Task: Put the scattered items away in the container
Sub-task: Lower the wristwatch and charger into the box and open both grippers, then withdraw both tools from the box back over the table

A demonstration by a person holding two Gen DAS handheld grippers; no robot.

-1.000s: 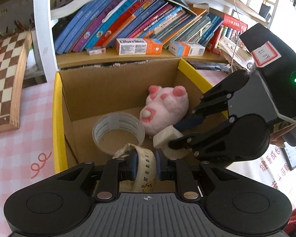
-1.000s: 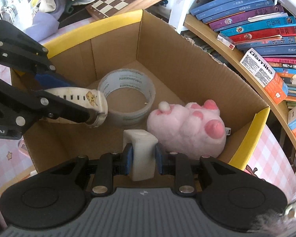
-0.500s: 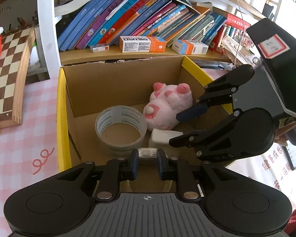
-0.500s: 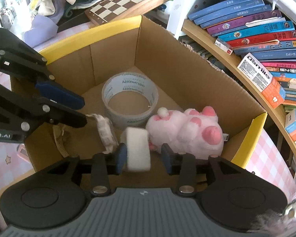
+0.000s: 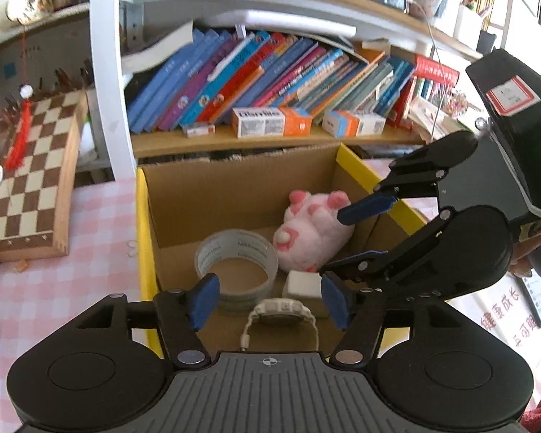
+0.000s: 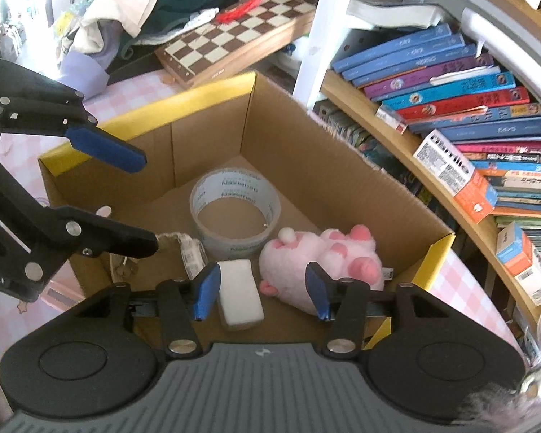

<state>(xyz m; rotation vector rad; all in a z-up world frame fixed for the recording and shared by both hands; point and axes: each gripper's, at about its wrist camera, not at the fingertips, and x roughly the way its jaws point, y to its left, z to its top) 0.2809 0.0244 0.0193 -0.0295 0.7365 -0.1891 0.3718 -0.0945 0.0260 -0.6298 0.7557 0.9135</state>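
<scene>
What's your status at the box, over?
Left tongs open, right tongs open, both empty. White watch, white block, tape roll, pink plush all inside cardboard box. Nothing blocking.

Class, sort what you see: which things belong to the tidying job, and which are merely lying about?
Job: cardboard box; tape roll; pink plush toy; white block; white watch; both grippers, open.

Lying about: chessboard; shelved books; small cartons; heap of clothes.

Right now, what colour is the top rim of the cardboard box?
Yellow: the cardboard box has a yellow rim over brown walls, clearest in the right wrist view.
</scene>
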